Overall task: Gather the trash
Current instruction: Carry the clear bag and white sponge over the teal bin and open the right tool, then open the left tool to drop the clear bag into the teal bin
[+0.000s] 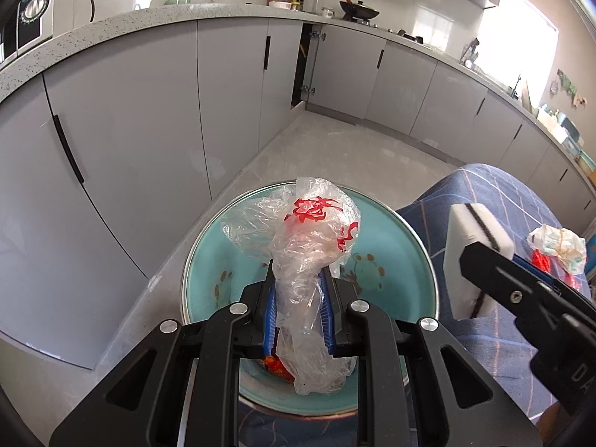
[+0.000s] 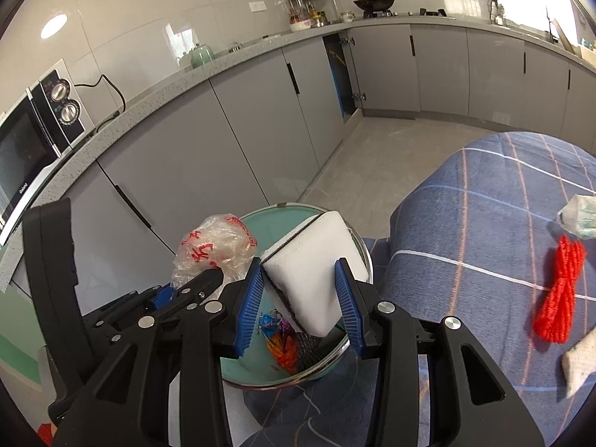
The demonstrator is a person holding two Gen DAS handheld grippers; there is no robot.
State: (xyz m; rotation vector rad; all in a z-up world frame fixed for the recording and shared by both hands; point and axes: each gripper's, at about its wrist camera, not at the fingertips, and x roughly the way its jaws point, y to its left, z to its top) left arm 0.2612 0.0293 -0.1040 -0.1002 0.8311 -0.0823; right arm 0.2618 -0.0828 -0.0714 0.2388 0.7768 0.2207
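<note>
The left claw (image 1: 298, 298) squeezes a crumpled clear plastic bag (image 1: 309, 246) with red writing on it. Its blue pads are close together and press on the bag's neck. The puffy top of the bag sticks up past the fingertips, toward 12 o'clock. The bag hangs over a round teal bin (image 1: 391, 260) with a shiny rim.

The right claw (image 2: 300, 287) holds a white sponge (image 2: 316, 279) with a dark stripe. Its blue pads stand partly apart, one on each side of the sponge. The sponge is over the bin (image 2: 260, 361) too, just beside the bag (image 2: 214, 249), which sits at 9 o'clock from it. Some bright wrappers (image 2: 283, 342) lie inside the bin.

At 3 o'clock from the bin is a blue checked cloth (image 2: 465, 242). On it lie a red bundle of string (image 2: 558, 298) and a crumpled tissue (image 2: 579, 216), well apart from the bin.
</note>
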